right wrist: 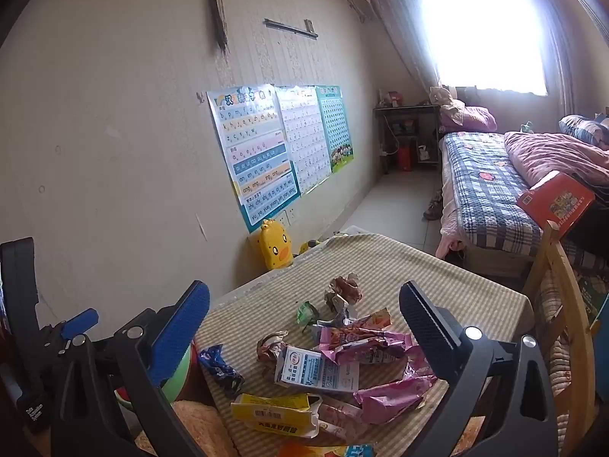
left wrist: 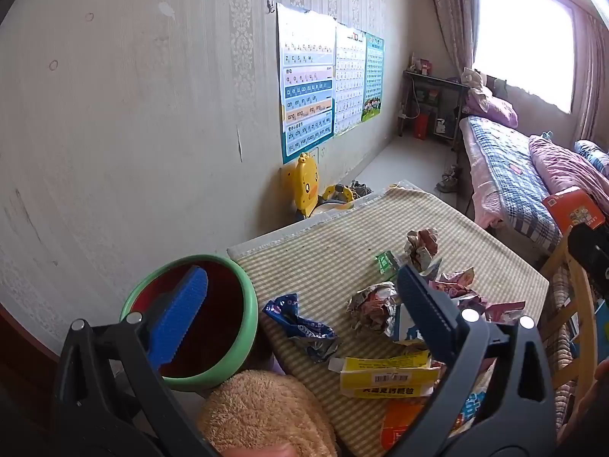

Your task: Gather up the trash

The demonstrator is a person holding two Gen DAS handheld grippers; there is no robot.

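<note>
Jaws of both the left gripper point(left wrist: 300, 304) and right gripper point(right wrist: 304, 318) stand wide, holding nothing. Trash point(right wrist: 342, 358) lies heaped on the worktop point(right wrist: 456, 285) between them; a green bin point(left wrist: 228, 373) sits at its nine o'clock edge.

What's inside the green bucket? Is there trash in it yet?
Looking into the green bucket, only its dark red inner wall shows, with no trash visible. The left tongs' blue finger covers part of the inside, and the bottom is hidden.
</note>
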